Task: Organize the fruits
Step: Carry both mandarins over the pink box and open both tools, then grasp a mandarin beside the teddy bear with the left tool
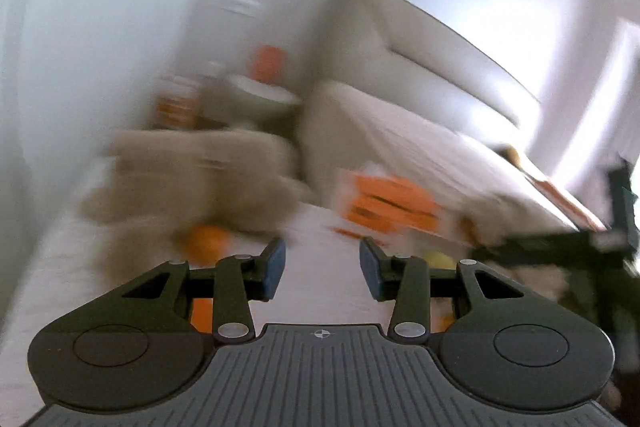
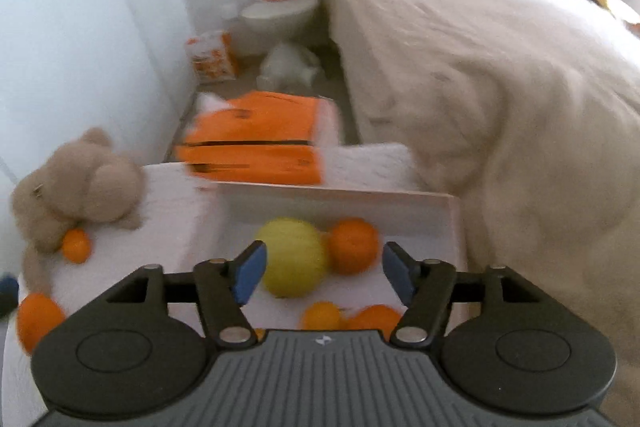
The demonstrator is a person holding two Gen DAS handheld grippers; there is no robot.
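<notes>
With our right gripper (image 2: 323,273) spread wide over the box (image 2: 456,227) of fruit, our left gripper (image 1: 322,269) apart too, we should swing toward the loose orange (image 2: 76,245) at nine o'clock beside the teddy bear (image 2: 76,187).

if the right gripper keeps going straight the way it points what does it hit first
Most likely the yellow fruit in the white tray, sitting just ahead between the open right gripper's fingers; the orange beside it is close too. Depth is uncertain.

A plush, fuzzy teddy bear (image 2: 76,187) is seen; matt soft cloth covers the bed (image 2: 500,67); smooth-skinned oranges (image 2: 354,245) are shown.
</notes>
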